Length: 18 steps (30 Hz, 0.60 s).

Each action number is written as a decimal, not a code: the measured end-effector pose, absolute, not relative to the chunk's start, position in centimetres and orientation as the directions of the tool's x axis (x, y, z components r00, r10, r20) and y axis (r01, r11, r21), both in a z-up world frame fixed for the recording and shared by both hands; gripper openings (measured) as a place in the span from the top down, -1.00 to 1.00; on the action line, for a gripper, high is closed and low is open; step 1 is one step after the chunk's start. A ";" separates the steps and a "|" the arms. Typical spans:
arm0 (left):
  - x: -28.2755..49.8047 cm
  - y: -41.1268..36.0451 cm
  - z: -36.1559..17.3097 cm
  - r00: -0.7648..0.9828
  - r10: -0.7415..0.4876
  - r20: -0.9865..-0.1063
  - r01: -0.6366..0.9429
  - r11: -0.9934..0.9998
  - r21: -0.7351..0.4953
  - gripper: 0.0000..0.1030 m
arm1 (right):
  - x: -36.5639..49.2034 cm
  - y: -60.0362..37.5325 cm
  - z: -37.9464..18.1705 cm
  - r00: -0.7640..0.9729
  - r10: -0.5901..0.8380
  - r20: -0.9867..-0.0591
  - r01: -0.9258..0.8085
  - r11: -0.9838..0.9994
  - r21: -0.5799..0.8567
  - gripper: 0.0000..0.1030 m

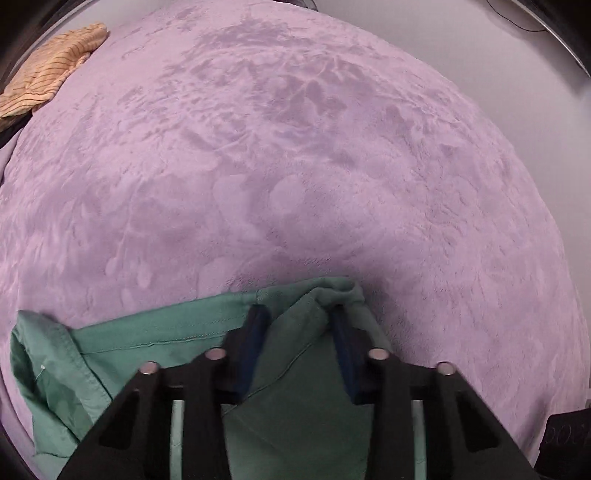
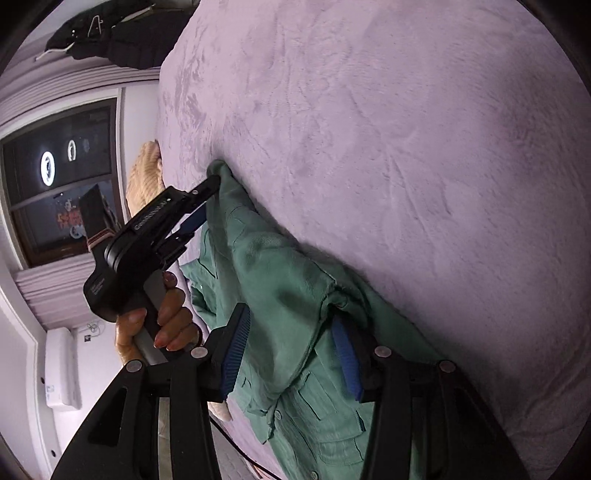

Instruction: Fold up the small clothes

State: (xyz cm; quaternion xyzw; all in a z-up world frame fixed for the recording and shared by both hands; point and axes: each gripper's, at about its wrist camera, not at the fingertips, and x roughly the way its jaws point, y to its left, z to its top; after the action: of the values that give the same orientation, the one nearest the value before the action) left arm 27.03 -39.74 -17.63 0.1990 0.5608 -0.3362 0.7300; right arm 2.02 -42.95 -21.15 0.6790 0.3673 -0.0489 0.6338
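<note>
Shirt [image 2: 280, 295], green, lies lengthwise on the purple blanket [image 2: 424, 147] from lower centre to upper left, left gripper [image 2: 212, 184] clamping its far end, right gripper [image 2: 291, 350] pinching its middle.

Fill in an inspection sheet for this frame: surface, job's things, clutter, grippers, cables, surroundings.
Surface: lilac plush blanket, brushed patchy.
Job's things: green shirt lying bunched along the blanket's near edge; tan striped garment at the far corner.
Clutter: nothing seen.
Grippers: left gripper pinching a shirt edge; right gripper with shirt fabric between its fingers, contact unclear.
Cables: dark cable beside the bed.
Surroundings: dark window, white wall unit, dark clothing on hangers.
</note>
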 end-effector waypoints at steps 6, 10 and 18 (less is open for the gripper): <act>26.2 -38.8 -14.3 0.230 -0.353 -0.907 0.724 0.685 -0.083 0.80 | 3.3 -43.4 -16.4 0.716 0.365 -0.596 0.512 0.307 0.803 0.96; 26.5 -39.5 -16.7 0.247 -0.287 -0.926 0.722 0.692 -0.022 0.80 | 3.4 -44.0 -19.6 0.656 0.361 -0.663 0.598 0.286 0.748 0.96; 27.7 -36.9 -14.2 0.299 -0.273 -0.914 0.669 0.743 -0.003 0.78 | 3.0 -44.8 -19.6 0.632 0.425 -0.648 0.587 0.282 0.759 0.94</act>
State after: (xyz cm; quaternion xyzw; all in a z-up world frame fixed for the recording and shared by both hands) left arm 27.74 -36.92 -14.22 0.1942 0.5096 -0.3013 0.7822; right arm 2.98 -44.77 -19.61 0.5960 0.4247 -0.0597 0.6789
